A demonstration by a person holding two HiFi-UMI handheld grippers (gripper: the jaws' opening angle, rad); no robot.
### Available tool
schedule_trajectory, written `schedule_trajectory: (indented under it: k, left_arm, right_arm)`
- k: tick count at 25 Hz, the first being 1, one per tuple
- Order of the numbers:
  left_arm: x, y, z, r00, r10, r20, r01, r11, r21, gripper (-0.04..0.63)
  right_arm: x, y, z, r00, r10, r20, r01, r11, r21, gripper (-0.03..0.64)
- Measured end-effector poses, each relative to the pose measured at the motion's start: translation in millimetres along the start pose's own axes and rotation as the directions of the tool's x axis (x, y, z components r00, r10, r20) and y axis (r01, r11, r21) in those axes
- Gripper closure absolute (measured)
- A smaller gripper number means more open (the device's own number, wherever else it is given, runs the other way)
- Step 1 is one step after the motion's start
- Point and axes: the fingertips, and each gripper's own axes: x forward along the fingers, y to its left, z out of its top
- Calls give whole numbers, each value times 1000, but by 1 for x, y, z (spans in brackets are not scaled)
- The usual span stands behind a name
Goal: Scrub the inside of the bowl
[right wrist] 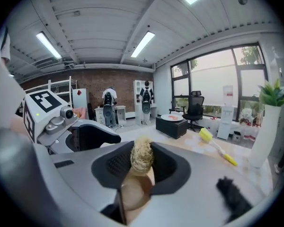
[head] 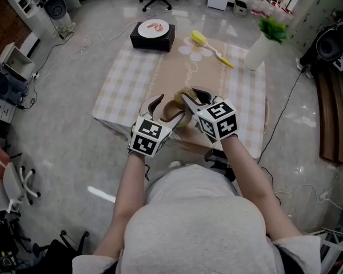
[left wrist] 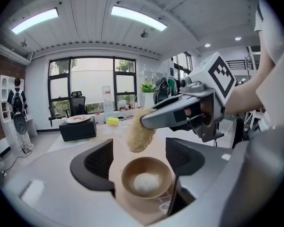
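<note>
Low table (head: 123, 87) under a checked cloth with a tan runner, on a glossy grey floor. The wooden bowl (left wrist: 146, 176) stands at the near edge, mouth up, between the left gripper's (left wrist: 138, 150) parted jaws. Only that view shows the white lump inside it. The brick wall shows only in the right gripper view. Right gripper (right wrist: 141, 163) is clamped on a fibrous scrubber (left wrist: 140, 132) — long axis hanging steeply down, just above the bowl.

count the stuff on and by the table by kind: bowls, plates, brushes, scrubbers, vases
bowl: 1
plate: 1
brush: 1
scrubber: 1
vase: 1
total: 5
</note>
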Motion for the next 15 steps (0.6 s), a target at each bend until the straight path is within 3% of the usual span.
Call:
schedule_trajectory:
  k: [9, 14, 15]
  left_arm:
    - [-18, 12, 58, 980, 105, 167, -109, 994, 16, 418]
    - [-29, 24, 74, 948, 207, 242, -211, 977, -10, 591]
    - [-31, 25, 78, 941, 218, 259, -222, 975, -12, 592]
  right_arm:
    - [-19, -4, 31, 995, -47, 92, 48, 999, -5, 517]
    - [-29, -6, 46, 986, -81, 149, 85, 996, -27, 517]
    - [-32, -5, 50, 983, -84, 165, 90, 995, -34, 517]
